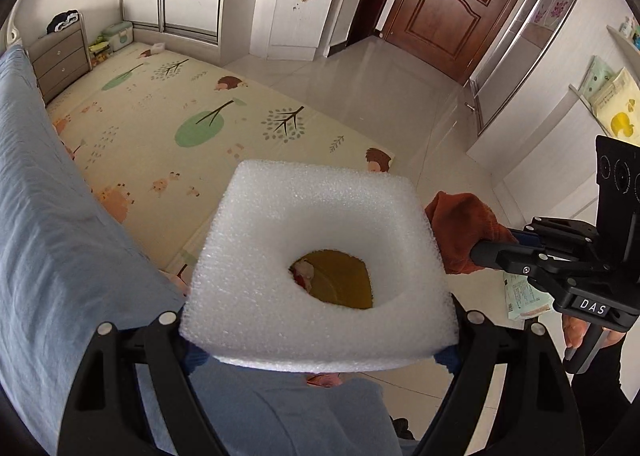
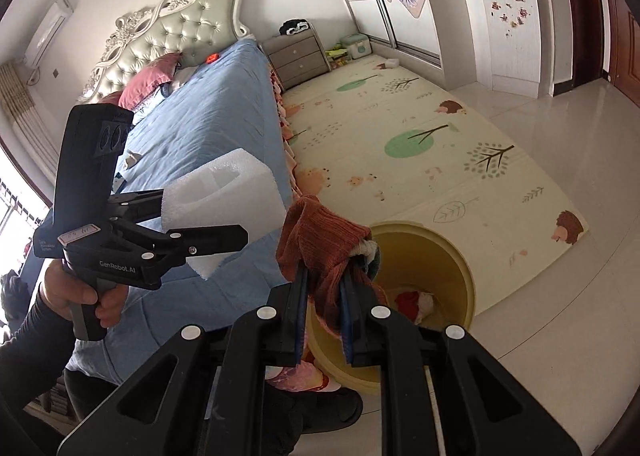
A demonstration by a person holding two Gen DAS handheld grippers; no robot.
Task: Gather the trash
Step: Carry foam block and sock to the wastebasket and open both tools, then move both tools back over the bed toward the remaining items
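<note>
My left gripper (image 1: 320,336) is shut on a white foam block (image 1: 320,256) with a round hole in it, held above the bed's edge; it also shows in the right wrist view (image 2: 224,196) with the left gripper (image 2: 212,224) around it. Through the hole I see the yellow bin (image 1: 344,276). My right gripper (image 2: 324,296) is shut on a rust-brown knitted cloth (image 2: 320,240), held over the near rim of the yellow bin (image 2: 448,256). The bin holds red and white scraps (image 2: 416,300). The cloth also shows in the left wrist view (image 1: 460,232).
The bed with a blue cover (image 2: 208,116) lies left of the bin. A patterned play mat (image 2: 420,144) covers the floor beyond it. A grey drawer chest (image 2: 298,56), white wardrobes (image 2: 500,8) and a brown door (image 1: 452,0) stand around the room.
</note>
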